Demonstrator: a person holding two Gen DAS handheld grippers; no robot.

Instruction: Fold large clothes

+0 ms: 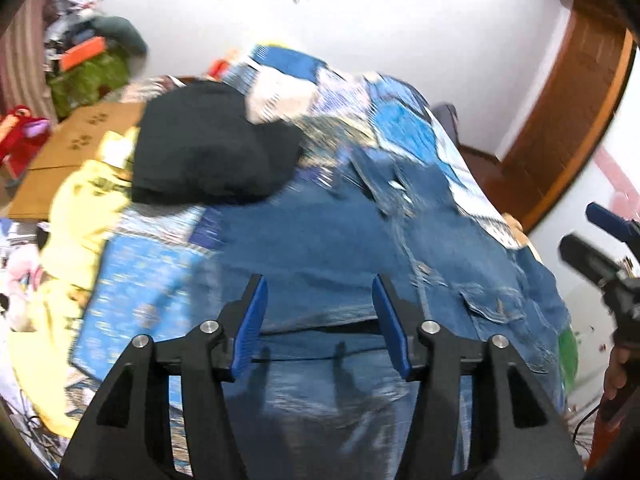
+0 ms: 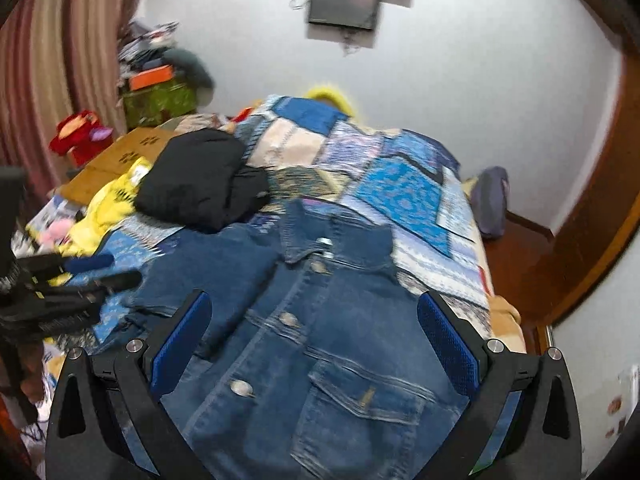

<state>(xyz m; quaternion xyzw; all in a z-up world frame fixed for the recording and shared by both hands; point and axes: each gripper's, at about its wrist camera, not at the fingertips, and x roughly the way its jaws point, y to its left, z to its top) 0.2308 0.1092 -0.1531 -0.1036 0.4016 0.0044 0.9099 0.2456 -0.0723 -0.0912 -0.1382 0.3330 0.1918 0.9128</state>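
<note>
Denim jacket (image 2: 320, 340) flat on quilt (image 2: 400, 192) | left claw (image 1: 320, 300) parted, empty | right claw (image 2: 314, 312) wide, empty

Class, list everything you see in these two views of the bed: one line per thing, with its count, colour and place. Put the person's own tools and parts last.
denim jacket: one, blue, spread front-up on the near part of the bed
black garment: one, black, bundled on the quilt beyond the jacket, to the left
patchwork quilt: one, blue and cream, covering the bed
yellow cloth: one, yellow, left edge of the bed
cardboard box: one, brown, left of the bed
red toy: one, red, by the curtain
striped curtain: one, pink and beige, far left
wall screen: one, dark, on the white wall
left tongs: one, black with blue pads, open above the jacket
right tongs: one, black with blue pads, open above the jacket
</note>
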